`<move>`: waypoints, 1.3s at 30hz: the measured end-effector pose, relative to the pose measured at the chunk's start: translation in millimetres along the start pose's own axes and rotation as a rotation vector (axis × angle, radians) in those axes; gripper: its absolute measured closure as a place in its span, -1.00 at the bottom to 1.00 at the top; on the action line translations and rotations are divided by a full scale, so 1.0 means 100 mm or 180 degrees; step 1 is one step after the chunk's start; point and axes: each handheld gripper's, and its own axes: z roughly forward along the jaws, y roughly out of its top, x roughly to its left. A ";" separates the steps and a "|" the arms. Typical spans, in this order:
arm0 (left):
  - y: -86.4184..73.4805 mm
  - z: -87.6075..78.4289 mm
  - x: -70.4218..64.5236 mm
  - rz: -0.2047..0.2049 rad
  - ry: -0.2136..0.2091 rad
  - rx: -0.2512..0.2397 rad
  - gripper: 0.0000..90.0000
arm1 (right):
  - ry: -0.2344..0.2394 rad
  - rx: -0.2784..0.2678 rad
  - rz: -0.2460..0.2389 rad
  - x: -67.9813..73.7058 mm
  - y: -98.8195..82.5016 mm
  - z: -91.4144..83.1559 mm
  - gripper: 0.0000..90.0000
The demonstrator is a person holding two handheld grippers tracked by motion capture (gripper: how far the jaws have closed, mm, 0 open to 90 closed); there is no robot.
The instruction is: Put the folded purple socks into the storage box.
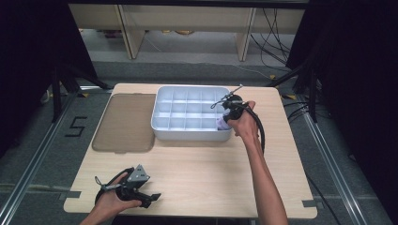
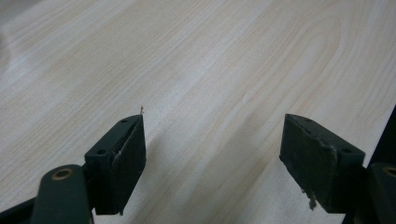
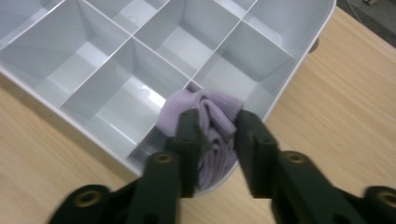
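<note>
A white tray [image 1: 187, 134] split into several compartments stands at the far middle of the wooden table [image 1: 197, 164]. My right gripper [image 1: 226, 119] hangs over the tray's near right corner, shut on a bunched purple cloth [image 1: 220, 123]. In the right gripper view the purple cloth [image 3: 210, 105] is pinched between the two black jaws of the right gripper [image 3: 217, 135] and dips into the corner compartment of the tray [image 3: 303, 56]. My left gripper [image 1: 151, 198] lies near the table's front left edge; in the left gripper view it [image 2: 212, 154] stands open over bare wood.
A flat brownish translucent lid [image 1: 124, 123] lies to the left of the tray. The other compartments in sight hold nothing. Dark curtains and cables surround the table, with wooden furniture legs behind it.
</note>
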 end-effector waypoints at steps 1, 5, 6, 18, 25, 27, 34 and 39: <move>0.00 0.01 0.00 -0.0001 0.0012 0.0002 -0.49 | 0.0031 -0.0013 -0.0037 -0.01 -0.01 0.00 0.70; 0.00 0.01 -0.01 -0.0025 0.0009 -0.0015 -0.48 | 0.0066 0.0077 -0.0171 0.01 -0.02 0.11 0.89; 0.00 0.01 -0.01 -0.0020 0.0001 -0.0015 -0.48 | 0.0075 0.0095 -0.0156 0.02 -0.02 0.15 0.89; 0.00 -0.01 0.00 0.0026 -0.0025 0.0020 -0.48 | 0.0184 0.0362 -0.0176 0.10 -0.01 0.51 0.89; 0.00 0.01 0.00 -0.0057 0.0002 -0.0021 -0.48 | 0.0282 0.0363 -0.0037 0.08 -0.04 0.51 0.86; 0.00 0.00 0.01 0.0002 0.0004 0.0004 -0.48 | 0.0343 0.0347 -0.0002 0.07 -0.04 0.48 0.74; 0.00 0.00 -0.01 -0.0012 -0.0018 -0.0009 -0.48 | 0.0517 -0.0081 0.0143 0.02 -0.03 0.21 0.60; 0.00 0.01 -0.01 -0.0041 0.0012 -0.0015 -0.48 | 0.0408 -0.0207 0.0177 -0.04 -0.01 0.19 0.91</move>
